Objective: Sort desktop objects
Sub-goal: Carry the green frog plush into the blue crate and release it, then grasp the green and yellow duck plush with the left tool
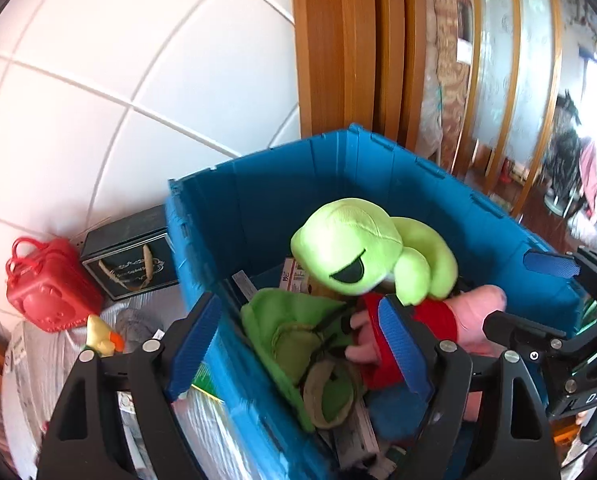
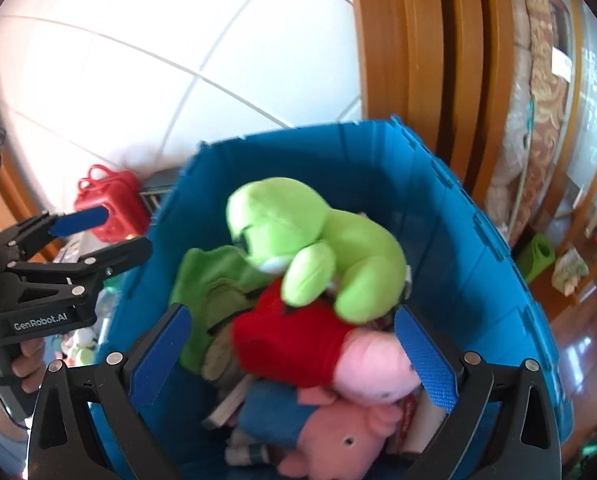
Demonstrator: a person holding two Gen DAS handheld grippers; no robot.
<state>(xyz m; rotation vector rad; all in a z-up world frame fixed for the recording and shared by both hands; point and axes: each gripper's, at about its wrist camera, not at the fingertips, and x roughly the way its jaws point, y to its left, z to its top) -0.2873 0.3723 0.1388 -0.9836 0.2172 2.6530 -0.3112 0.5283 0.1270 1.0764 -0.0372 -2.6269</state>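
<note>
Right wrist view shows the right gripper [image 2: 294, 360] spread wide and empty over the blue crate [image 2: 458, 248], where the green frog plush [image 2: 318, 248] lies at 12 o'clock atop a pink pig plush [image 2: 374, 364], likely just dropped. The left gripper [image 1: 298, 340] also hangs open, straddling the crate's wall.

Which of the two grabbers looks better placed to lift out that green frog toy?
Probably the right gripper: it is open over the blue crate, with the green frog just ahead. The left gripper, also open, straddles the crate's wall.
</note>
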